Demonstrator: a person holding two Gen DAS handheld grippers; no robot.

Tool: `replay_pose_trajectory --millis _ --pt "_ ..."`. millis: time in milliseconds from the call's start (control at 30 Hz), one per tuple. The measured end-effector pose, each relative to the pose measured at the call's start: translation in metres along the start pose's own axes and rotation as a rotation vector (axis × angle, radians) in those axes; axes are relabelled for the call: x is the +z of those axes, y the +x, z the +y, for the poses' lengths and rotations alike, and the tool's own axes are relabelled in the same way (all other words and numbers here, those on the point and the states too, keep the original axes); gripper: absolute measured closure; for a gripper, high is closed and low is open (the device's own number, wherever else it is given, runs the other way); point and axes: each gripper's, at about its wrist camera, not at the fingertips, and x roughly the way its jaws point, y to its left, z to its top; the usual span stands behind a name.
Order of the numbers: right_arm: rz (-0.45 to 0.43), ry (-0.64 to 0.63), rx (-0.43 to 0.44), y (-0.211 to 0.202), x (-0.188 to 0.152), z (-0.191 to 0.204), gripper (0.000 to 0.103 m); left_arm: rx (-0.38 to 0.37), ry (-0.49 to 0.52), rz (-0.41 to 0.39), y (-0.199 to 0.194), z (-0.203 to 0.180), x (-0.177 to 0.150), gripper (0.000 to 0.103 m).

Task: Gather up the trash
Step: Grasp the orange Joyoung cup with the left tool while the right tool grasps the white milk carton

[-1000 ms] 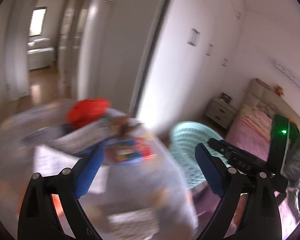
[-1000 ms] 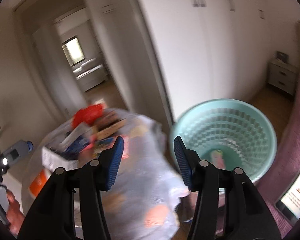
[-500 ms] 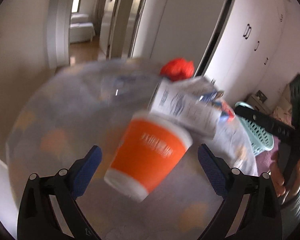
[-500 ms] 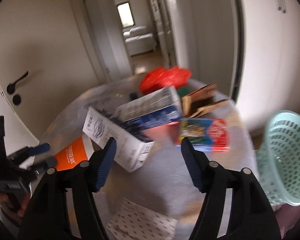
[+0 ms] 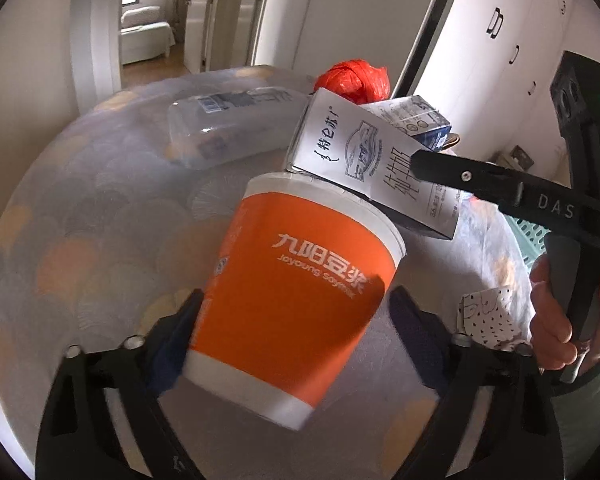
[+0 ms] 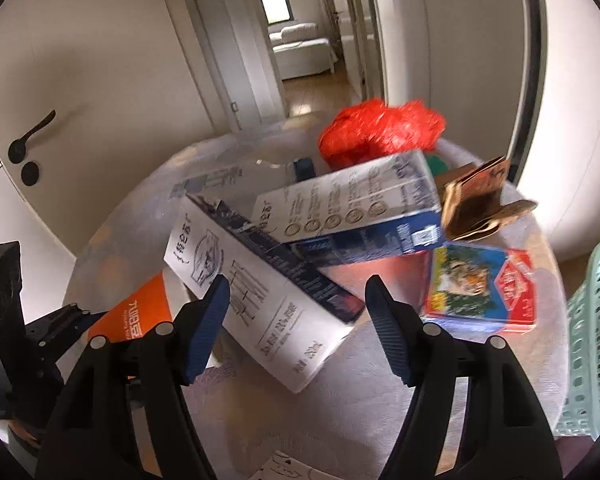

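Left wrist view: the left gripper point(image 5: 294, 334) frames an orange paper cup point(image 5: 296, 292) with a white rim and white base band, printed with white Chinese characters and "Joyoung". The cup stands tilted on the desk point(image 5: 100, 216) between the two blue pads; the jaws are spread, and whether either pad touches the cup wall cannot be told. This view alone shows a clear plastic bottle point(image 5: 232, 126) lying on its side behind the cup, and a small black-and-white spotted paper point(image 5: 488, 320) near the person's right hand point(image 5: 560, 320), which holds the other tool's handle.

Right wrist view: the right gripper point(image 6: 296, 320) has its jaws open and holds nothing; its blue pads hover above a white milk carton point(image 6: 260, 300) lying on its side. Of the orange cup point(image 6: 136, 316) only a part shows, at lower left, partly hidden by the carton and the left gripper point(image 6: 64, 324). Shown only here:
- a red and blue printed box point(image 6: 484, 296) flat on the desk point(image 6: 380, 420);
- folded brown cardboard point(image 6: 480, 200);
- a mint green perforated basket point(image 6: 592, 340) at the right edge, beside the desk.

Both views show a second, blue and white carton point(image 6: 360, 216) resting across the white carton point(image 5: 372, 160), and a crumpled red plastic bag point(image 6: 380, 132) behind them point(image 5: 354, 80).
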Motion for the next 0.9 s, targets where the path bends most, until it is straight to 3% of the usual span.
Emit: replay_pose_trajectory --millis 133,367,533,700,900 --pt "0.029 -0.011 0.044 0.003 -0.004 0.008 0.037 -0.038 -0.017 0.003 -0.005 0.002 -0.006 0.031" --pt "0.079 -0.008 0.092 0.001 -0.016 0.026 0.037 -0.004 -0.075 -0.028 -0.029 0.016 -0.020 0.032" --pt "0.155 0.030 0.187 0.004 -0.031 0.034 0.037 0.032 -0.122 -0.073 -0.053 0.037 -0.032 0.032" --pt "0.116 -0.050 0.093 0.000 -0.036 0.051 0.032 0.049 -0.154 -0.102 -0.064 0.051 -0.033 0.032" --pt "0.129 -0.073 -0.009 0.018 -0.032 0.062 0.034 0.041 -0.147 -0.123 -0.068 0.048 -0.029 0.032"
